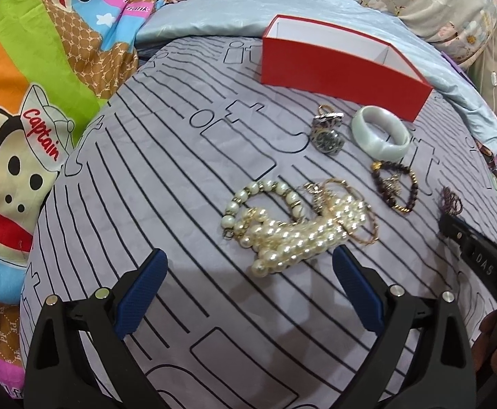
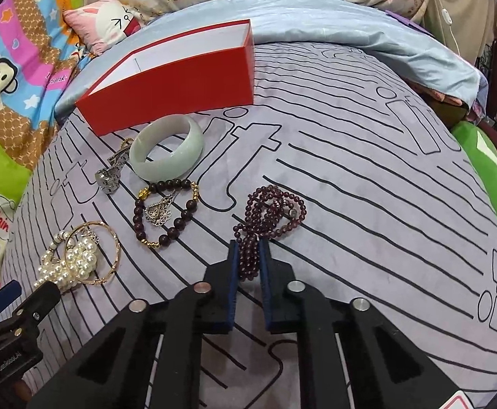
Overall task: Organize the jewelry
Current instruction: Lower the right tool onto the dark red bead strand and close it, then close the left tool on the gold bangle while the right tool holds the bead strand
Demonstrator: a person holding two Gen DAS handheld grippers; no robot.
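My right gripper (image 2: 248, 250) is shut on the near strands of a purple bead necklace (image 2: 272, 209), whose other loops lie on the striped bedcover. My left gripper (image 1: 250, 262) stands open just short of a heap of pearl strands (image 1: 292, 228) with a thin gold bangle (image 1: 357, 211); nothing is between its pads. Behind them lie a metal watch (image 1: 326, 133), a pale jade bangle (image 1: 381, 133) and a dark bead bracelet (image 1: 394, 184) with a filigree pendant. An open red box (image 1: 337, 64) with a white inside stands at the back. The same pieces show in the right wrist view: jade bangle (image 2: 166, 151), bead bracelet (image 2: 165, 211), pearl strands (image 2: 67, 262), red box (image 2: 180, 85).
The striped grey bedcover (image 1: 180, 170) forms a rounded mound. A cartoon-print quilt (image 1: 27, 102) lies to the left, a light blue sheet (image 2: 384, 41) and floral bedding at the back. The bed's edge drops away on the right, by a green object (image 2: 490, 170).
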